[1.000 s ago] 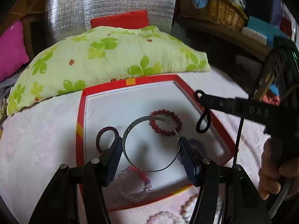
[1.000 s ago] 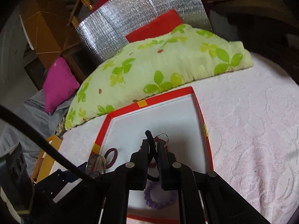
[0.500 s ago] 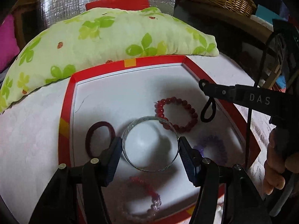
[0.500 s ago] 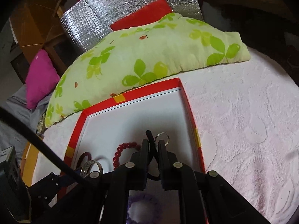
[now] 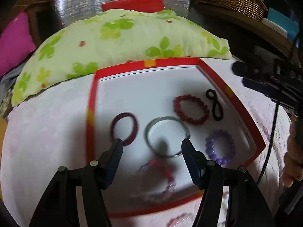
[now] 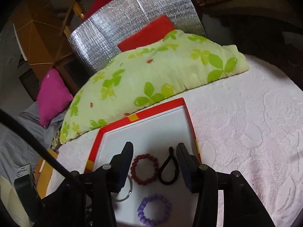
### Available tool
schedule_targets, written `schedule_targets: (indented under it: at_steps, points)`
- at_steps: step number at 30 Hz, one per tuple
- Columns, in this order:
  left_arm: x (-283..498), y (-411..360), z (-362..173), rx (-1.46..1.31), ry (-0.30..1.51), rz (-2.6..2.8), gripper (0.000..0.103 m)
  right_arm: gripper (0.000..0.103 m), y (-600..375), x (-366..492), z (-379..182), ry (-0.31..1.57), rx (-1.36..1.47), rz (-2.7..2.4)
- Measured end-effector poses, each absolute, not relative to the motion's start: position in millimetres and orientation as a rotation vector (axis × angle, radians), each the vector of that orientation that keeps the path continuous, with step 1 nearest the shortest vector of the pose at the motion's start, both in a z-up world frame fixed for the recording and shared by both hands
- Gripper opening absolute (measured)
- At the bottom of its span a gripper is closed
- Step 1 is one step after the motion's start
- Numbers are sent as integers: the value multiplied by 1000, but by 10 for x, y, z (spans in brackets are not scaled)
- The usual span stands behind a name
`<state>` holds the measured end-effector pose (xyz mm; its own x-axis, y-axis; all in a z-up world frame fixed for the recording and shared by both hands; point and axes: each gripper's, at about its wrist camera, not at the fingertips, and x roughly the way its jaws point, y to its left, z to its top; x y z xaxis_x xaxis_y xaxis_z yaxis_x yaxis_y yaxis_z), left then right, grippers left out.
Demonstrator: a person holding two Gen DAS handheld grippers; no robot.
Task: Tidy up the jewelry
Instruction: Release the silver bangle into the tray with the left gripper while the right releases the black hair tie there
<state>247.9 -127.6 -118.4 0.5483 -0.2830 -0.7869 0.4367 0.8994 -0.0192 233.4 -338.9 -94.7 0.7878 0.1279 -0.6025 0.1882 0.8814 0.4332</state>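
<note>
While your left claw (image 5: 151,142) hangs over the red-rimmed white tray (image 5: 90,113) on the pink embossed bedspread (image 5: 47,141), its pads stand wide apart and hold nothing. Near the tray's left edge lies a maroon hair tie (image 5: 123,114), a smooth elastic ring, almost round. Next to it, between your left pads, is the thin silver metal bangle (image 5: 166,117). Its rim is just beside the right pad and well clear of the left one. It is blurred, so you cannot tell whether it rests flat. Toward the near edge a red and clear beaded bracelet (image 5: 166,170) is only a smear.

Right of the bangle sits a bracelet of glossy dark red beads (image 5: 177,106), an oval whose long axis slants from far left to near right. Beside it, close to the right edge, the black hair tie (image 5: 214,102) is twisted into a narrow loop, its long axis running from the far edge toward the near one. Your right claw (image 6: 154,146) is opening. The tie lies between its pads and neither presses on it. Near the right corner rests a round bracelet of matte purple beads (image 5: 208,143).
</note>
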Motion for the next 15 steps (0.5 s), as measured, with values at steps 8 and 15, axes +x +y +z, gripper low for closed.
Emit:
schedule_targets:
  at_steps: [8, 15]
  points:
    - [2314, -979, -1065, 172, 861, -334, 67, 51, -3251, 2157, -884, 664, 492, -20]
    - [2108, -846, -1012, 216, 817, -301, 67, 51, -3119, 2031, -861, 664, 461, -6]
